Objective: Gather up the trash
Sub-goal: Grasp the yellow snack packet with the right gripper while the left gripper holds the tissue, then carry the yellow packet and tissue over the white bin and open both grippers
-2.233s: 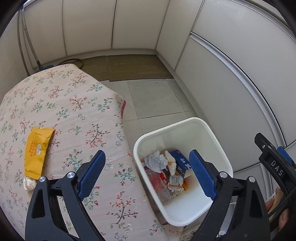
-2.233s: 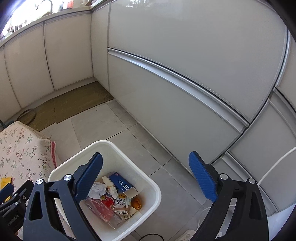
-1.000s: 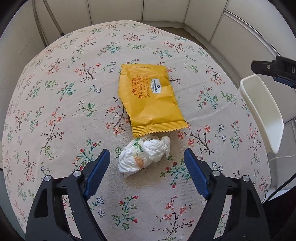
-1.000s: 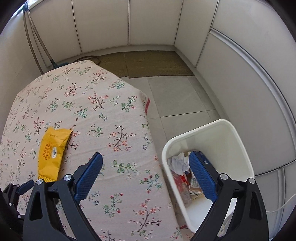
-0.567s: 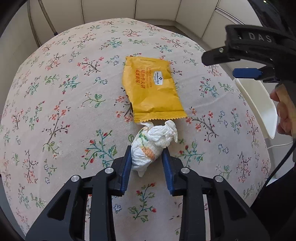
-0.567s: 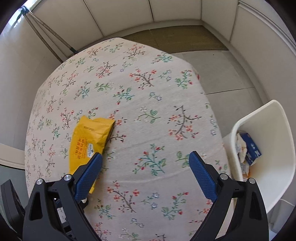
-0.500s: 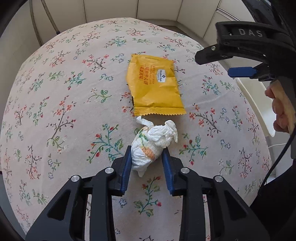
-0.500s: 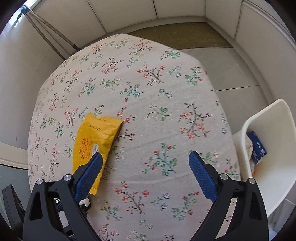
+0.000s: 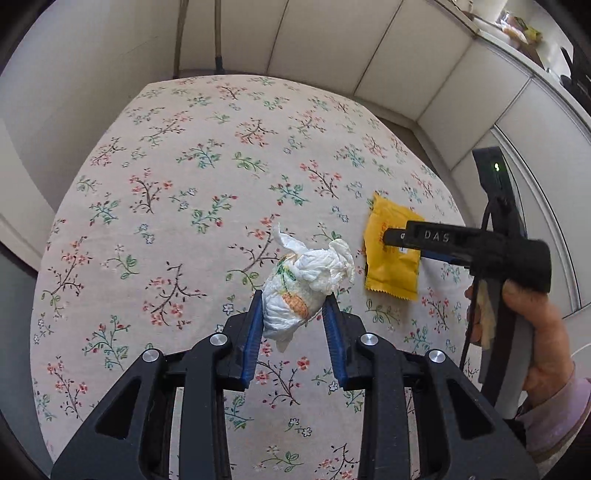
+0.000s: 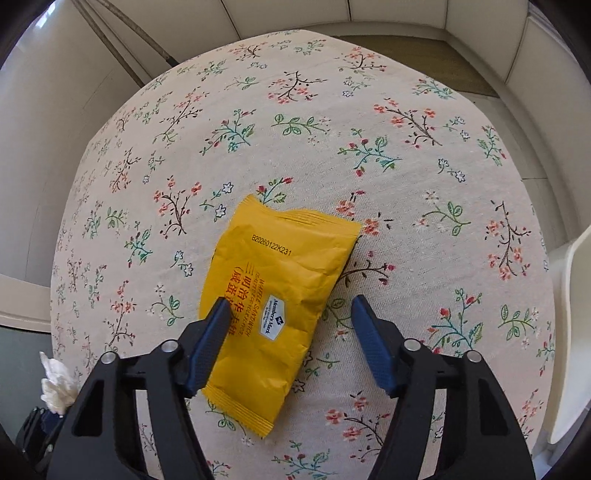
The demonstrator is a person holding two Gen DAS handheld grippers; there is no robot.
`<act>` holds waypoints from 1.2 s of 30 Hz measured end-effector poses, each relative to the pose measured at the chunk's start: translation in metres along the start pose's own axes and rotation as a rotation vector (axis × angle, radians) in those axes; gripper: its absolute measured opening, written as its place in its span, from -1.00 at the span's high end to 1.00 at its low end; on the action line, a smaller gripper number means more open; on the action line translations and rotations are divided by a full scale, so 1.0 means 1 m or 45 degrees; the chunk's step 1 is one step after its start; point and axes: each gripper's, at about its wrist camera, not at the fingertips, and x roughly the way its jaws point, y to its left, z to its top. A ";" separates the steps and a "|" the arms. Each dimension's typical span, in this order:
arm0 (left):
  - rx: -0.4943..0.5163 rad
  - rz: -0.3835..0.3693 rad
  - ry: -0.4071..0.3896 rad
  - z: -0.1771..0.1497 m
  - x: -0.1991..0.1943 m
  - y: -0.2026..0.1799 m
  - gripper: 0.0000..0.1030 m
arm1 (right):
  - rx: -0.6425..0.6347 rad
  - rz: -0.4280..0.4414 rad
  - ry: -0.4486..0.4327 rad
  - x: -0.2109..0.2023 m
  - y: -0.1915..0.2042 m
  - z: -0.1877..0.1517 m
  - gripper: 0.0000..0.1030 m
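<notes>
left hand-held gripper [image 9: 293,314]: clamped on crumpled tissue [image 9: 306,284], lifted off worktop [image 9: 177,192] | right hand-held gripper [image 10: 290,328]: jaws just closing around yellow wrapper [image 10: 275,295], not yet pinched; bin next

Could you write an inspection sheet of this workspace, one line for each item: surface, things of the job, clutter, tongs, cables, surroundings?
Surface: floral tablecloth covers the whole table.
Job's things: crumpled tissue, clamped in the left tongs; yellow snack wrapper, lying flat on the cloth; white bin, only its rim visible at the right edge.
Clutter: nothing seen besides the two trash items.
Grippers: left tongs shut on the tissue; right tongs open around the wrapper, jaws just been closing, the left pad over the wrapper's edge, the right pad apart from it.
Cables: a dark cord runs along the right tool's handle.
Surroundings: pale wall panels; hoses or poles behind the table.
</notes>
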 end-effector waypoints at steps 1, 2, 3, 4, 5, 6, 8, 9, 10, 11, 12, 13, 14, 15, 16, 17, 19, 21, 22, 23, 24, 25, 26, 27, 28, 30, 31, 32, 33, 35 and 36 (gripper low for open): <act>-0.011 0.000 -0.009 0.001 -0.002 0.002 0.42 | -0.003 0.009 -0.017 0.000 0.002 0.000 0.09; -0.019 -0.001 -0.015 0.002 -0.002 0.001 0.42 | 0.003 0.028 -0.015 0.000 0.003 0.001 0.32; -0.026 0.003 -0.025 0.003 -0.004 0.002 0.42 | 0.012 0.045 -0.013 0.000 0.004 0.002 0.47; -0.029 0.006 -0.030 0.004 -0.003 0.004 0.42 | 0.018 0.061 -0.017 -0.002 0.004 0.003 0.52; -0.031 0.008 -0.036 0.002 -0.006 0.004 0.42 | 0.019 0.067 -0.027 -0.004 0.005 0.003 0.58; -0.036 0.010 -0.043 0.003 -0.007 0.004 0.42 | 0.016 0.075 -0.041 -0.006 0.006 0.004 0.69; -0.049 0.012 -0.059 0.004 -0.011 0.005 0.42 | 0.001 0.086 -0.068 -0.014 0.008 0.005 0.78; -0.053 0.013 -0.066 0.004 -0.011 0.004 0.42 | -0.008 0.086 -0.086 -0.018 0.010 0.005 0.80; -0.058 0.013 -0.074 0.005 -0.013 0.004 0.42 | -0.020 0.082 -0.108 -0.024 0.011 0.005 0.80; -0.062 0.011 -0.080 0.006 -0.014 0.004 0.42 | -0.031 0.077 -0.130 -0.030 0.011 0.004 0.80; -0.064 0.008 -0.086 0.006 -0.015 0.002 0.42 | -0.042 0.069 -0.157 -0.037 0.011 0.004 0.80; -0.064 0.007 -0.094 0.007 -0.016 -0.001 0.42 | -0.049 0.067 -0.176 -0.042 0.009 0.004 0.80; -0.061 0.004 -0.100 0.008 -0.016 -0.004 0.42 | -0.054 0.065 -0.199 -0.049 0.007 0.004 0.80; -0.058 0.002 -0.106 0.009 -0.017 -0.006 0.42 | -0.056 0.065 -0.220 -0.056 0.004 0.003 0.80; -0.055 0.001 -0.114 0.010 -0.018 -0.010 0.42 | -0.057 0.064 -0.242 -0.064 0.001 0.003 0.80; -0.052 -0.005 -0.122 0.010 -0.019 -0.014 0.42 | -0.059 0.060 -0.262 -0.071 -0.004 0.002 0.80; -0.045 -0.012 -0.135 0.012 -0.019 -0.020 0.42 | -0.061 0.043 -0.312 -0.086 -0.013 0.002 0.80; -0.039 -0.022 -0.143 0.013 -0.020 -0.028 0.42 | -0.054 0.033 -0.354 -0.101 -0.024 0.002 0.80; -0.035 -0.027 -0.147 0.014 -0.020 -0.032 0.42 | -0.044 0.026 -0.379 -0.110 -0.032 0.002 0.80; -0.029 -0.033 -0.154 0.013 -0.020 -0.037 0.42 | -0.036 0.015 -0.402 -0.118 -0.040 0.000 0.80; -0.022 -0.040 -0.160 0.013 -0.021 -0.044 0.42 | -0.028 -0.001 -0.428 -0.126 -0.047 -0.001 0.80; -0.016 -0.046 -0.163 0.013 -0.021 -0.049 0.42 | -0.018 -0.017 -0.453 -0.135 -0.056 -0.003 0.80; -0.009 -0.054 -0.165 0.013 -0.020 -0.054 0.42 | -0.010 -0.031 -0.473 -0.141 -0.063 -0.005 0.80; 0.002 -0.064 -0.168 0.013 -0.020 -0.061 0.42 | 0.004 -0.049 -0.502 -0.150 -0.074 -0.006 0.80; 0.011 -0.069 -0.170 0.013 -0.020 -0.067 0.42 | 0.017 -0.066 -0.525 -0.157 -0.083 -0.008 0.80; 0.028 -0.081 -0.176 0.012 -0.019 -0.079 0.42 | 0.042 -0.108 -0.574 -0.170 -0.101 -0.012 0.80; 0.037 -0.088 -0.176 0.012 -0.019 -0.085 0.42 | 0.059 -0.135 -0.604 -0.178 -0.112 -0.014 0.80; 0.048 -0.097 -0.176 0.012 -0.018 -0.092 0.42 | 0.078 -0.159 -0.629 -0.185 -0.123 -0.016 0.80; 0.056 -0.104 -0.177 0.011 -0.018 -0.097 0.42 | 0.101 -0.181 -0.649 -0.191 -0.134 -0.018 0.80; 0.074 -0.117 -0.171 0.009 -0.015 -0.108 0.42 | 0.146 -0.214 -0.676 -0.201 -0.154 -0.022 0.80; 0.083 -0.123 -0.165 0.008 -0.014 -0.114 0.42 | 0.176 -0.237 -0.691 -0.207 -0.167 -0.024 0.80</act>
